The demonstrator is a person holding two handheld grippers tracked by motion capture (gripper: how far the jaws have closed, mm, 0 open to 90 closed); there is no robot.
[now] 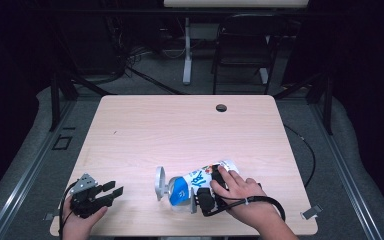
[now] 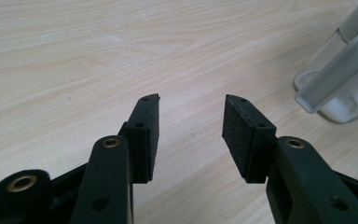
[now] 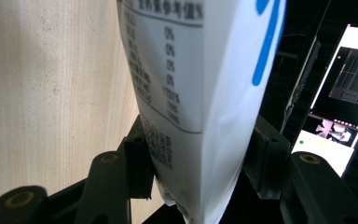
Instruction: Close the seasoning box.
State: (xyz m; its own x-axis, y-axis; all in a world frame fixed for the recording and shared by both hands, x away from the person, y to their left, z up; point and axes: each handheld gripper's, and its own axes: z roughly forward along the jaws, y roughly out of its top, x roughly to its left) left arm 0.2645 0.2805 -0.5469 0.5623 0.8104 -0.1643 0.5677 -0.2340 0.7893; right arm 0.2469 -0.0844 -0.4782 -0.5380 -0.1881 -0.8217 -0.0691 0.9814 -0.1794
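Two claws — right claw [image 3: 200, 172] clamped on white-and-blue pouch [image 3: 200, 93], left claw [image 2: 191, 135] apart, empty — well left of pouch.

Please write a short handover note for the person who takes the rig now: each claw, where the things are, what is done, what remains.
Left claw: open, holding nothing, low over the table at the near left corner.
Right claw: shut on the white and blue pouch, which leans toward the clear jar.
Clear jar: lies on its side at the near edge, its mouth toward the left, its round lid hinged open.
Done: pouch gripped, jar lid open.
Left, probably: steady the jar with the left claw; what follows with the pouch I cannot tell.
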